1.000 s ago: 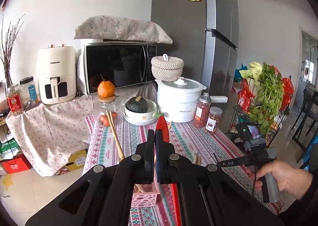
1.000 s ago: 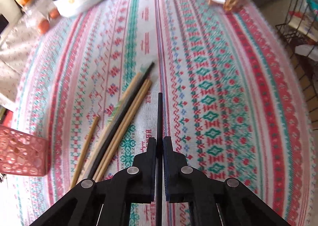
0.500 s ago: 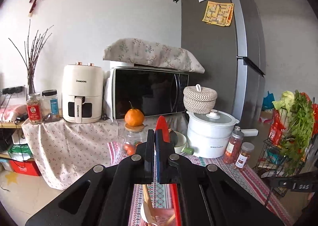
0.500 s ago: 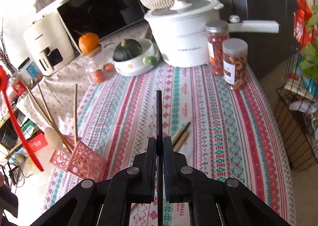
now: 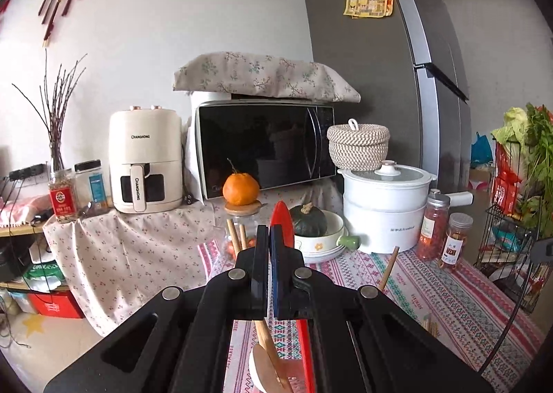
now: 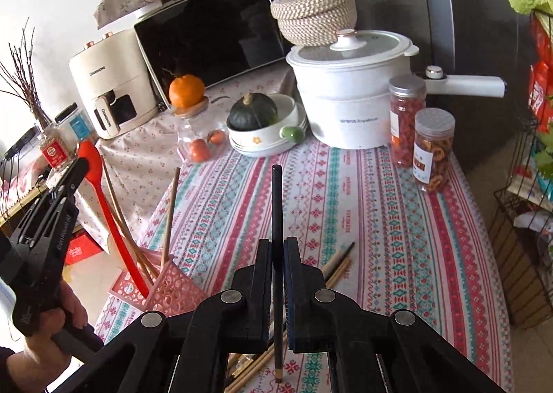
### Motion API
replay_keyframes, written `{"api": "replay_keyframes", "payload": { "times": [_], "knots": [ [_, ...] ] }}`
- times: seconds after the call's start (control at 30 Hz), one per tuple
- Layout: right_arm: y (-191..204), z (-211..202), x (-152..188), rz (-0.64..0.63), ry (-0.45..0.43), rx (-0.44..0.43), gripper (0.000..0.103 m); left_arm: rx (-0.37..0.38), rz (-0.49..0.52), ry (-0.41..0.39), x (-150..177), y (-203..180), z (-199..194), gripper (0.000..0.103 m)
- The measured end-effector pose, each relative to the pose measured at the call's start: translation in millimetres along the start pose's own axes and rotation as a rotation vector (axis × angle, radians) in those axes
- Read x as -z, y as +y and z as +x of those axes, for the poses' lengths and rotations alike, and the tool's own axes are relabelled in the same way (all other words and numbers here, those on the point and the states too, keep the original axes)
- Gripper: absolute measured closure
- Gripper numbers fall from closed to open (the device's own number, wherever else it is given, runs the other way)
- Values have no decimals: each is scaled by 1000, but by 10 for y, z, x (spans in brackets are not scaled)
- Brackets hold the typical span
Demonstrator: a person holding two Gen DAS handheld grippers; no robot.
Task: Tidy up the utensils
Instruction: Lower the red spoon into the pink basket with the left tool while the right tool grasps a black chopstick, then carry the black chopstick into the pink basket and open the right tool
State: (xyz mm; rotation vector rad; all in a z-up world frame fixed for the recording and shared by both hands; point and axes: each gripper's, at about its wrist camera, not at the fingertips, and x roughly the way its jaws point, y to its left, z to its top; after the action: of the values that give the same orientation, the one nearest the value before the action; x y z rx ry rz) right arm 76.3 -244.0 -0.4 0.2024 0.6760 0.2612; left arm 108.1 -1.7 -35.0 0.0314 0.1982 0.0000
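Two-handed utensil sorting over a patterned bench point(image 6: 380, 220). The right claw point(image 6: 276, 254) is clamped on a single black chopstick point(image 6: 276, 206), which runs straight out ahead of the claw, its far tip above the cloth and its near end trailing back under the jaws. To the lower left of this claw sits the pink basket point(image 6: 166, 289), already holding wooden chopsticks point(image 6: 169, 213) that lean out of it. More loose chopsticks point(image 6: 340, 263) lie on the cloth just right of and beneath the claw.

The left claw point(image 5: 269, 237) is closed tight on a red spatula point(image 5: 281, 220); the blade rises just beyond the fingertips, and the handle passes down below the claw towards the basket. A wooden spoon point(image 5: 266, 358) shows directly beneath this claw; whether the spatula's lower end has already seated in the basket cannot be told, since the claw body hides it.

Judged step: delivering both held pieces into the basket. Good practice is to lower the spatula until its end rests inside before releasing, then swing the right claw left, tip the chopstick steeply, and aim its lower end into open mesh, clear of the leaning chopsticks.
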Motion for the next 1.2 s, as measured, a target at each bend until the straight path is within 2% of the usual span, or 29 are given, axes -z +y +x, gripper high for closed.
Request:
{"api": "replay_keyframes", "payload": {
  "times": [0.17, 0.3, 0.37, 0.4, 0.43, 0.47, 0.6, 0.8, 0.9, 1.07, 1.2],
  "knots": [
    [42, -30, -12, -5, -8, -7, 99, 18, -17, 68, 104, -5, 71, 102],
    [112, -83, -25, -23, -20, -20, 99, 28, -24, 130, 102, -3, 65, 98],
    [151, -118, -38, -33, -28, -28, 99, 39, -25, 166, 104, 1, 55, 82],
    [173, -136, -48, -39, -32, -33, 99, 42, -29, 180, 100, 9, 31, 64],
    [196, -156, -56, -44, -36, -39, 99, 46, -37, 191, 89, 23, 0, 51],
    [217, -178, -65, -47, -40, -45, 99, 47, -43, 199, 71, 39, -39, 49],
    [293, -264, -113, -43, -64, -77, 99, 51, -71, 280, -27, 141, -165, 47],
    [502, -372, -191, -64, -99, -126, 99, 42, -114, 438, -111, 408, -333, 34],
    [596, -422, -259, -62, -119, -152, 99, 30, -110, 507, -64, 531, -378, 31],
    [736, -482, -433, -48, -152, -197, 99, 36, -157, 581, 85, 744, -337, 31],
    [887, -445, -585, -46, -178, -226, 99, 59, -166, 610, 151, 821, -303, 31]
  ]
}}
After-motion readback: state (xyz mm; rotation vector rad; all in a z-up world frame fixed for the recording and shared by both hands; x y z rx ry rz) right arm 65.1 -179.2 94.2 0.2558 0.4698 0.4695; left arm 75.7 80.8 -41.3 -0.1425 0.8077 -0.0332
